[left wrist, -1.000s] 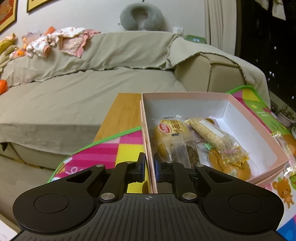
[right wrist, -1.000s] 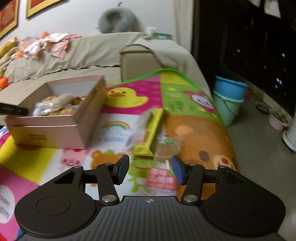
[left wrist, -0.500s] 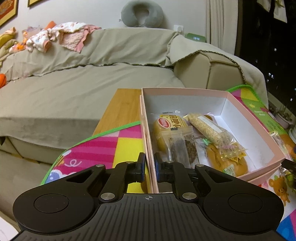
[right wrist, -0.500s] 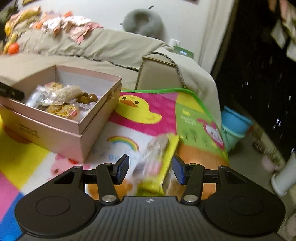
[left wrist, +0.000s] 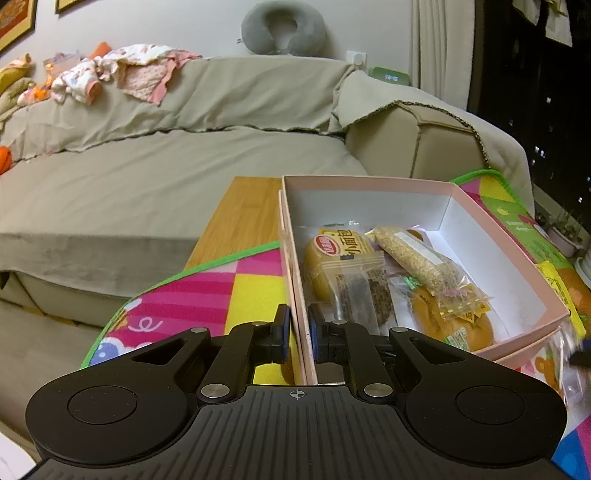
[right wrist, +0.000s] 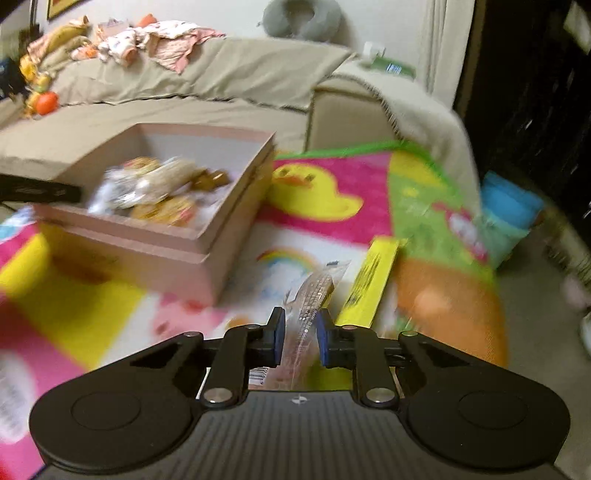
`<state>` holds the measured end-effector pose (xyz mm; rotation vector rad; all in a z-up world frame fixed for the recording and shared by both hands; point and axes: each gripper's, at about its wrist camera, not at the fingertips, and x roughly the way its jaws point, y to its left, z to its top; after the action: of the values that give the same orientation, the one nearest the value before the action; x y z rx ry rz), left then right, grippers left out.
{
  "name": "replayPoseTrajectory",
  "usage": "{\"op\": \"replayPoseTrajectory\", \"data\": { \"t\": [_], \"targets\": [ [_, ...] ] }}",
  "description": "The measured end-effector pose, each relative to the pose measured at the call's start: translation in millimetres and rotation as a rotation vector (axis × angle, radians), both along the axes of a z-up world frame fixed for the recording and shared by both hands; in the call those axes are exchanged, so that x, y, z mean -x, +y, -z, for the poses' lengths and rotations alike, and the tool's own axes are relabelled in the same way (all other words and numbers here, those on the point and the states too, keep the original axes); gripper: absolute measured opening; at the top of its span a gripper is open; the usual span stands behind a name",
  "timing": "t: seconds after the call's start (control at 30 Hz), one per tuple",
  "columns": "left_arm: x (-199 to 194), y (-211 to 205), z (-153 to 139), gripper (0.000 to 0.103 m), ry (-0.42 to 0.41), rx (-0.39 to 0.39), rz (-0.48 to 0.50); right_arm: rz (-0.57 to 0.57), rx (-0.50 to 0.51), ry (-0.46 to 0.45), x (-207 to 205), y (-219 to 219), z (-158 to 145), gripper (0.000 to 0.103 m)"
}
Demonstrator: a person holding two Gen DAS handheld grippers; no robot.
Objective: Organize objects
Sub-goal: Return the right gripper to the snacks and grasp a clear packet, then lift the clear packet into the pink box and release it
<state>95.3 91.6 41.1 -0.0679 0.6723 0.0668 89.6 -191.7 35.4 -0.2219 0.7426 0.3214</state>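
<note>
A pink box (left wrist: 480, 218) stands on a colourful play mat (left wrist: 207, 291) and holds several wrapped snacks, among them a bread bun (left wrist: 340, 251) and a sesame bar (left wrist: 413, 258). My left gripper (left wrist: 298, 328) is shut on the box's left wall. In the right wrist view the box (right wrist: 147, 247) is at the left. My right gripper (right wrist: 300, 334) is shut on a clear wrapped snack bar (right wrist: 314, 295), lifted off the mat. A yellow packet (right wrist: 373, 280) lies on the mat just right of it.
A beige covered sofa (left wrist: 147, 166) runs behind the table, with clothes (left wrist: 122, 74) and a grey neck pillow (left wrist: 282, 27) on top. A wooden table edge (left wrist: 240, 218) shows past the mat. Blue and teal buckets (right wrist: 513, 218) stand on the floor at the right.
My right gripper has closed on the clear snack bar and swung left toward the box. The left gripper keeps its hold on the box wall.
</note>
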Motion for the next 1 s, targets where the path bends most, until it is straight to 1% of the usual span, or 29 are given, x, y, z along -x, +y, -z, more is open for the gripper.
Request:
{"op": "replayPoseTrajectory", "data": {
  "t": [0.1,0.13,0.17,0.23,0.27,0.3,0.33,0.37,0.4,0.43,0.47,0.6,0.67,0.73,0.87,0.93,1.0],
  "targets": [
    [0.1,0.6,-0.9,0.013,0.001,0.0,0.003,-0.042,-0.075,0.084,14.6,-10.5,-0.6,0.018],
    [-0.1,0.9,-0.9,0.013,0.001,0.001,0.004,-0.053,-0.086,0.101,18.6,-13.2,-0.7,0.018],
    [-0.7,1.3,-1.3,0.013,0.001,0.002,0.004,-0.048,-0.07,0.098,21.4,-14.5,-0.6,0.018],
    [-0.7,1.2,-1.3,0.013,0.0,0.002,0.003,-0.006,0.006,0.047,25.5,-14.3,-1.0,0.02],
    [-0.6,1.2,-1.3,0.013,0.0,0.002,0.004,0.009,0.01,0.033,25.9,-15.5,-1.9,0.022],
    [-0.6,1.2,-1.3,0.013,0.001,0.002,0.004,0.009,-0.009,0.035,24.5,-17.4,-3.1,0.023],
    [-0.7,1.1,-1.3,0.013,0.001,0.002,0.004,0.003,-0.033,0.039,24.1,-18.1,-3.9,0.027],
    [-0.7,1.0,-1.2,0.013,0.001,0.002,0.004,-0.003,-0.044,0.043,23.9,-16.3,-3.9,0.036],
    [-0.7,1.0,-1.1,0.013,0.0,0.002,0.003,-0.01,-0.051,0.046,23.7,-14.0,-3.1,0.042],
    [-0.6,1.0,-1.2,0.013,0.0,0.001,0.003,-0.017,-0.063,0.051,23.3,-11.6,-2.1,0.053],
    [-1.2,0.3,-1.4,0.013,-0.001,-0.002,0.002,-0.023,-0.072,0.054,21.5,-8.6,-0.7,0.058],
    [-5.7,-3.0,-1.5,0.012,-0.01,-0.015,-0.003,-0.018,-0.068,0.074,7.4,3.3,9.0,0.058],
    [-7.0,-2.8,-1.8,0.012,-0.011,-0.013,-0.001,-0.018,-0.058,0.104,4.1,7.9,13.5,0.048],
    [-6.5,-1.9,-0.9,0.012,-0.013,-0.009,0.003,-0.046,-0.044,0.107,11.2,11.7,10.5,0.036],
    [-5.0,-0.8,-0.1,0.012,-0.017,-0.002,0.004,-0.095,-0.018,0.105,31.9,10.7,-2.8,0.034],
    [-5.2,-0.5,0.1,0.012,-0.017,0.0,0.004,-0.101,-0.01,0.066,42.4,8.2,-18.3,0.034],
    [-5.3,-0.3,0.1,0.012,-0.016,0.004,0.002,-0.107,-0.03,0.02,48.5,5.7,-39.9,0.034]
  ]
}}
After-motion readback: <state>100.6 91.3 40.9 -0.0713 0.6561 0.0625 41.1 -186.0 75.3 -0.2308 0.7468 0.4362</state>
